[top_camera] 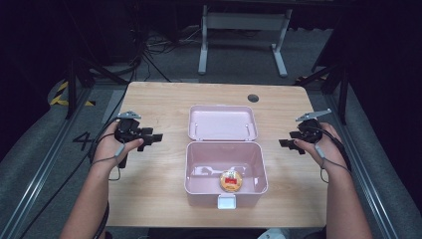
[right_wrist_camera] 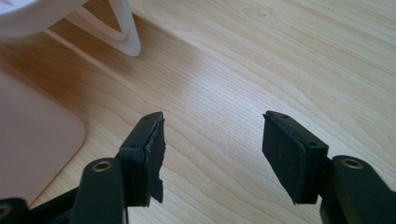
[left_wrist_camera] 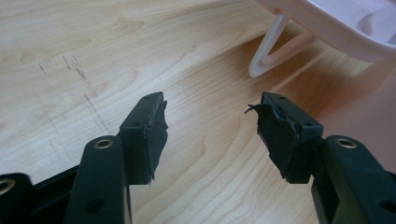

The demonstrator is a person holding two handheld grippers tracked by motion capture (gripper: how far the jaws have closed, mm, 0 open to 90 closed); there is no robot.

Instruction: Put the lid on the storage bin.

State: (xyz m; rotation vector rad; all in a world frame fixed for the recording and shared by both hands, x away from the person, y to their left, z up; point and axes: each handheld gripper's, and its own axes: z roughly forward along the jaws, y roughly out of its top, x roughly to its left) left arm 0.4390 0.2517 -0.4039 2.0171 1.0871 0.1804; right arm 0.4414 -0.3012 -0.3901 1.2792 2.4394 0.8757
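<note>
A pink plastic box [top_camera: 195, 169] stands open in the middle of the wooden table [top_camera: 159, 104], its lid [top_camera: 222, 122] laid back flat behind it. Inside, near the front wall, lies a small round orange and red item [top_camera: 231, 180]. My left gripper [top_camera: 155, 138] hovers left of the box, open, with bare wood between its pads [left_wrist_camera: 154, 133]. My right gripper [top_camera: 284, 143] hovers right of the box, also open and holding nothing, its pads [right_wrist_camera: 286, 151] wide apart. In the left gripper view the lid's white handle [left_wrist_camera: 267, 51] lies ahead of the jaws.
A white latch [top_camera: 226, 201] sticks out at the box's front. A dark round hole [top_camera: 253, 97] sits near the table's far edge. Cables and a white frame [top_camera: 244, 30] lie on the floor beyond the table. Bare wood stretches on both sides of the box.
</note>
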